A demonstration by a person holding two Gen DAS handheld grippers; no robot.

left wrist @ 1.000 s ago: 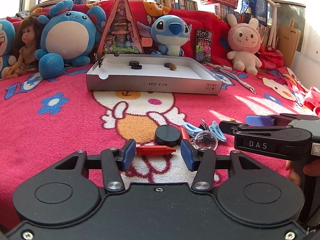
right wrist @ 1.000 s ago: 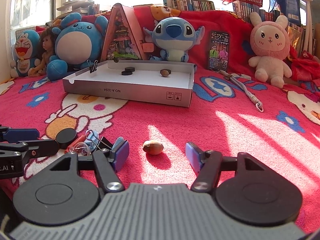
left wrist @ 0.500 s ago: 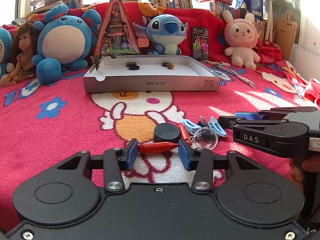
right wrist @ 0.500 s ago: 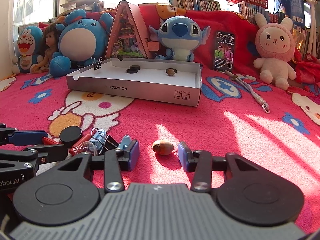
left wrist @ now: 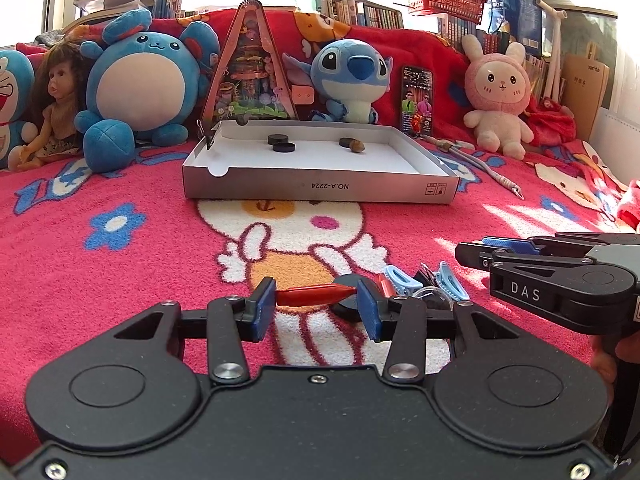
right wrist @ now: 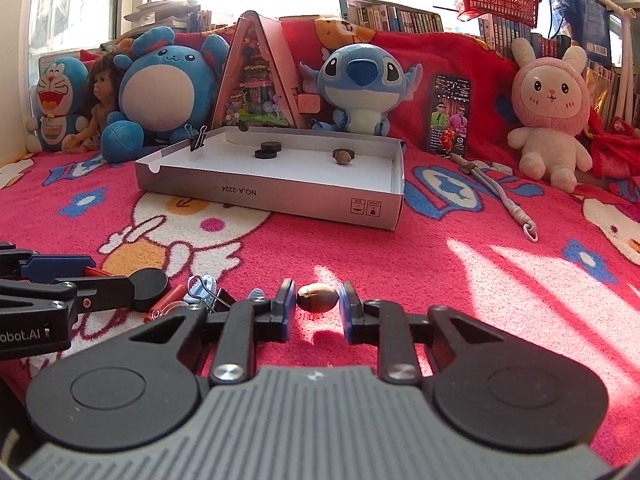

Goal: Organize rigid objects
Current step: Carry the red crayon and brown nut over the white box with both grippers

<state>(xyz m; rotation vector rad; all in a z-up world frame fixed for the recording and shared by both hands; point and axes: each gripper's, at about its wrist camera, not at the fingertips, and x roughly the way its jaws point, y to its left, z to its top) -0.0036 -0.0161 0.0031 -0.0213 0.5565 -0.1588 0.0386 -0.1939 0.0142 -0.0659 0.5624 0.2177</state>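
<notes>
The left gripper (left wrist: 316, 307) fingers clench a red crayon (left wrist: 316, 295) near a black disc (left wrist: 348, 294). The right gripper (right wrist: 316, 307) fingers are closing on a brown nut (right wrist: 317, 297), both pads touching it. The box (right wrist: 280, 196) stands far behind on the red blanket (right wrist: 460, 280).

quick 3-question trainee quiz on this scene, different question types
1. True or false: the left claw has a red crayon between its pads.
2. What sits between the right claw pads? A) nut B) black disc C) binder clip
3. Fill in: the white box holds three black discs and one ____.

Key: 1 true; 2 A, with the jaws closing; 3 nut.
</notes>
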